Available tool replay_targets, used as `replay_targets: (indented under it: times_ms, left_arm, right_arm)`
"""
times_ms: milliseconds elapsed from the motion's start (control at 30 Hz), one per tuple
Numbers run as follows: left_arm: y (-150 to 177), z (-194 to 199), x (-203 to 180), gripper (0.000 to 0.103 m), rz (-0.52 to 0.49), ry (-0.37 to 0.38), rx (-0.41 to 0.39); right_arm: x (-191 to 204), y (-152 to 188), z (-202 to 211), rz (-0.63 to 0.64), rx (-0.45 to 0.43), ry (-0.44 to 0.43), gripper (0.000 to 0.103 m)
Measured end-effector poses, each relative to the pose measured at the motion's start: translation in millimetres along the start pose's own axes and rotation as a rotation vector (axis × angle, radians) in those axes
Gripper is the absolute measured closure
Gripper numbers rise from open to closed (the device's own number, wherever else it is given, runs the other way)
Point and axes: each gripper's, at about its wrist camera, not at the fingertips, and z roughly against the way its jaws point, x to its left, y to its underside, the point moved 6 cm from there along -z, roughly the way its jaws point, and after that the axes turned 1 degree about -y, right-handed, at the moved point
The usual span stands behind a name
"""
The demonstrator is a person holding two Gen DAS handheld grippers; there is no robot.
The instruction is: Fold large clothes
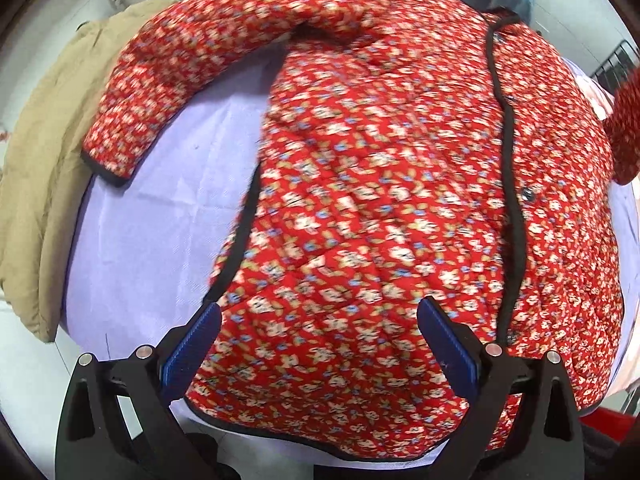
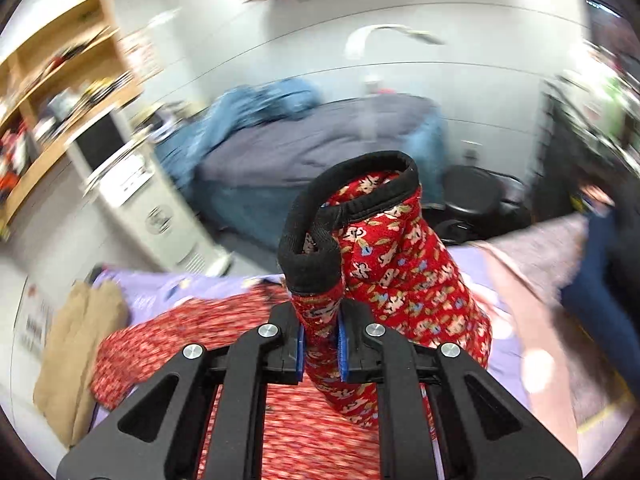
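Observation:
A red floral quilted jacket (image 1: 400, 200) with black trim lies spread on a lilac sheet (image 1: 160, 232). Its one sleeve (image 1: 180, 80) stretches out to the left. My left gripper (image 1: 320, 344) hangs open just above the jacket's lower hem, blue pads (image 1: 192, 352) wide apart with nothing between them. In the right wrist view my right gripper (image 2: 322, 354) is shut on the jacket's other sleeve (image 2: 384, 256) near its black cuff (image 2: 312, 256), lifted off the bed. That raised sleeve (image 1: 626, 136) shows at the left wrist view's right edge.
A tan garment (image 1: 44, 184) lies on the sheet's left side. A grey and blue pile of clothes (image 2: 304, 148) sits behind the bed, a pink cloth (image 2: 536, 280) to the right. A white appliance (image 2: 160, 208) and wooden shelves (image 2: 60, 80) stand at the back left.

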Motion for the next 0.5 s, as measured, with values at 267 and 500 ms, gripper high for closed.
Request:
replay_targets:
  times_ms: [267, 500]
  left_arm:
    - [3.3, -9.2, 31.9, 0.007, 0.05, -0.017, 0.007]
    - [4.7, -17.9, 57.5, 0.007, 0.087, -0.034, 0.016]
  right_arm:
    - [128.2, 70.0, -75.8, 0.254, 0.203, -0.093, 0.091]
    - [177.1, 150.5, -128.1, 0.389, 0.38, -0.072, 0.089]
